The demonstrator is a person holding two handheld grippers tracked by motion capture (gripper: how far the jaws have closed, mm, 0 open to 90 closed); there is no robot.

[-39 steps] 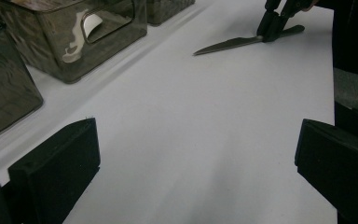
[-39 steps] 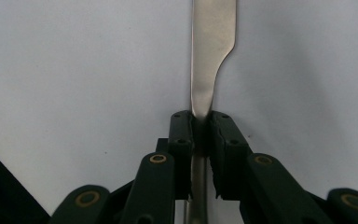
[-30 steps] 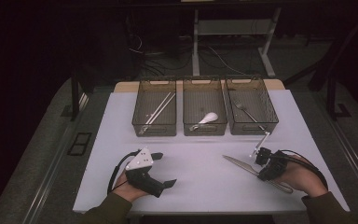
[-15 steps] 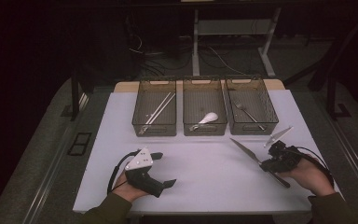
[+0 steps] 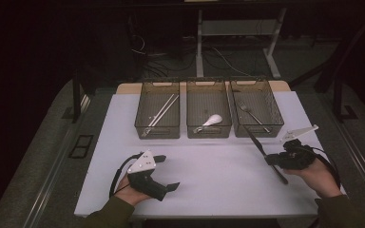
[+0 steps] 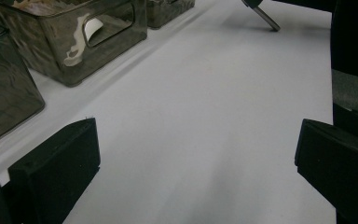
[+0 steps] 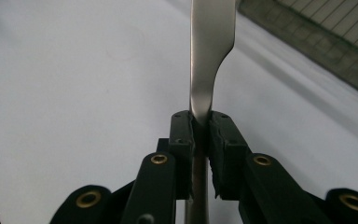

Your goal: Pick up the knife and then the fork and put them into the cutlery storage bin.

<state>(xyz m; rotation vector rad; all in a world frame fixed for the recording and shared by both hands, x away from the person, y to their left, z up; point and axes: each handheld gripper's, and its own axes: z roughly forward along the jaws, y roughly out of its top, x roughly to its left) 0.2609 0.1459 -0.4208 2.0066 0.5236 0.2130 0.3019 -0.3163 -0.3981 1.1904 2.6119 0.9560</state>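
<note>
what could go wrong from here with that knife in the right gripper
The right gripper pinches the knife near its middle on a narrow stretch, so it could pivot or slip between the pads while carried. Its blade points toward the right bin, which already holds a fork; the tip might catch the bin's wall on the way in. The handle end hangs low near the table and could drag.

On the white table [image 5: 209,161] stand three dark mesh bins in a row. The left bin [image 5: 158,115] holds chopsticks [image 5: 160,115], the middle bin [image 5: 208,114] a white spoon [image 5: 209,121], the right bin [image 5: 255,113] a fork [image 5: 252,115]. The right gripper [image 5: 269,160] is clamped on a knife [image 5: 265,154], which lies slanted just in front of the right bin. The left gripper [image 5: 167,173] rests near the front edge, its jaws apart.
</note>
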